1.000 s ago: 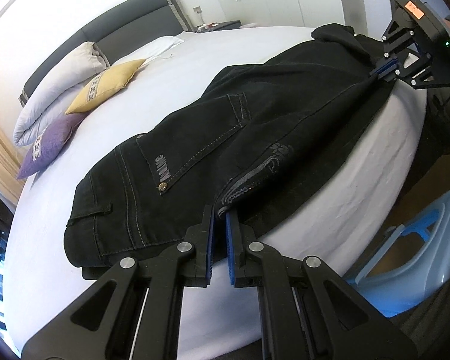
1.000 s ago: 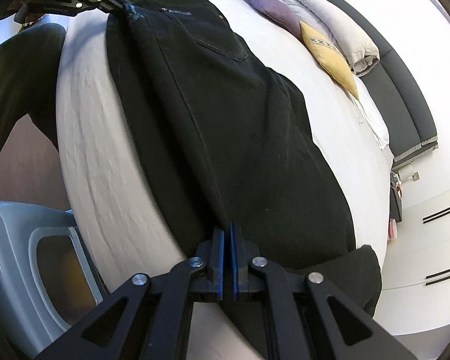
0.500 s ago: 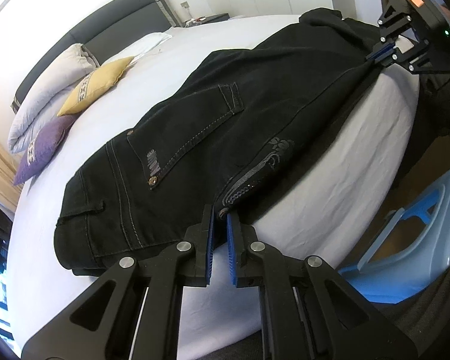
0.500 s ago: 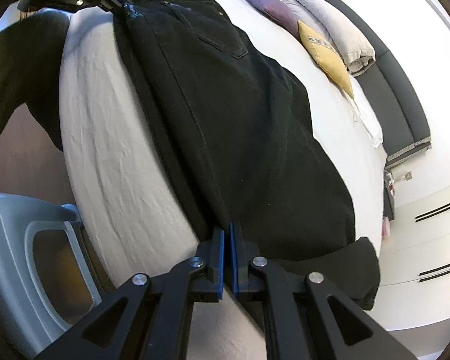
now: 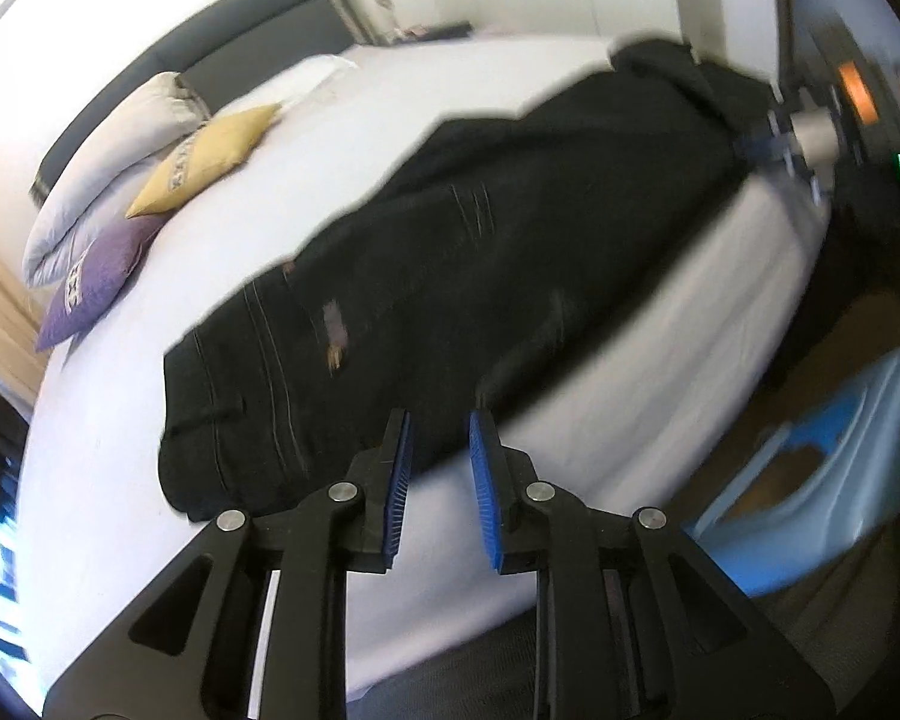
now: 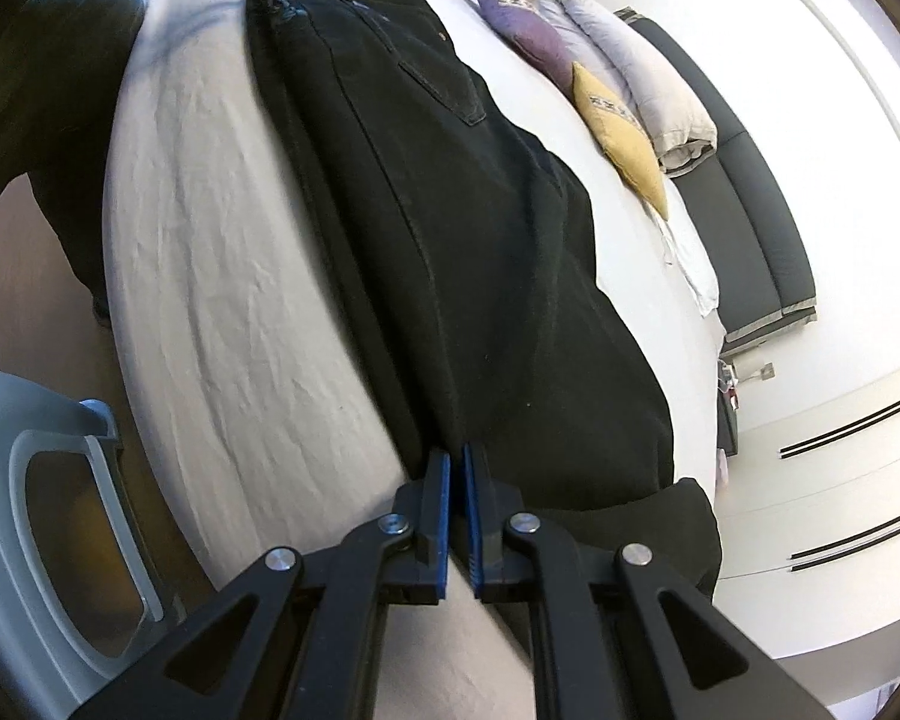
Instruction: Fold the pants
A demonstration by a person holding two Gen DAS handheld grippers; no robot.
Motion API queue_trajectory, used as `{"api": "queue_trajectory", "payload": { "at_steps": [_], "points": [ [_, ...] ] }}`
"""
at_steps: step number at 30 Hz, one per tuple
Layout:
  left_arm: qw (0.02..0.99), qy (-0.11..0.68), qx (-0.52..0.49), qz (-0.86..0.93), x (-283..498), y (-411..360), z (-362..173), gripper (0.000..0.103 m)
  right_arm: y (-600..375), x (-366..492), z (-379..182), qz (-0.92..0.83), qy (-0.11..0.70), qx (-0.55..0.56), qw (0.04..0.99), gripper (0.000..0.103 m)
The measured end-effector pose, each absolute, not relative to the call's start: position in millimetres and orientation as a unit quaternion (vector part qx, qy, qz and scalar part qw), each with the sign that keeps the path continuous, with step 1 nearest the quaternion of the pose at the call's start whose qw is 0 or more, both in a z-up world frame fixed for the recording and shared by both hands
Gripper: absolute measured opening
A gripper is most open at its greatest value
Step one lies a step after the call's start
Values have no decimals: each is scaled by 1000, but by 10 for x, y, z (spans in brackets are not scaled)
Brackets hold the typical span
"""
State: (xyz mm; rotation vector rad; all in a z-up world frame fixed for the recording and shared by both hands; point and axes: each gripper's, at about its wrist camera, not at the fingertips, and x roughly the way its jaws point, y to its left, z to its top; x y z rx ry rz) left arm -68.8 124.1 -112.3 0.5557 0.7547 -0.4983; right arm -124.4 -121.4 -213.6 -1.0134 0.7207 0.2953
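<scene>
- One pair of black pants (image 5: 510,252) lying lengthwise along the near edge of the bed (image 5: 258,192), already doubled leg over leg, waistband toward the left, leg ends toward the right.
- Left hand-held gripper (image 5: 439,468) open, blue pads apart with nothing between them, just beside the waist end; the fabric lies straight ahead of the fingers and slightly left.
- Right hand-held gripper (image 6: 456,510) closed on the pants edge near the leg end, pads pinching a thin fold of cloth (image 6: 450,432).
- Long axis of the pants running from one gripper to the other, roughly parallel to the bed edge; looks like a setup for bringing one end over the other.
- Left nearer the waistband, right nearer the leg ends; probably a fresh grasp at the waist needed before the next fold.
- Left view blurred, so stitching detail hard to make out.
- Count: one pair of pants, two grippers, two small cushions (yellow (image 5: 210,162), purple (image 5: 99,282)), one rolled pale duvet (image 5: 108,144), one blue plastic stool (image 5: 822,480) beside the bed.
</scene>
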Motion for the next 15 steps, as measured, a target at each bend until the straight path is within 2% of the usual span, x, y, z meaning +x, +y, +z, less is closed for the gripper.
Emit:
{"api": "queue_trajectory", "payload": {
  "at_steps": [6,7,9,10,11,15],
  "points": [
    [874,378,228,-204,-104,805,-1123,19,-1361,-1298,-1840,167,376,-368,834,10],
    [871,388,226,-201,-17,734,-1166,19,-1446,-1279,-1736,165,384,-333,845,15],
    [864,401,228,-200,78,621,-1266,19,-1688,-1157,-1554,149,402,-257,866,35],
    [860,409,230,-200,100,577,-1330,19,-1840,-1074,-1465,134,409,-218,876,49],
    [857,415,232,-198,113,550,-1380,19,-2091,-939,-1340,107,417,-161,888,57],
    [861,426,198,-194,147,595,-1487,19,-2977,-370,-1009,12,438,-22,899,62]
  ]
}}
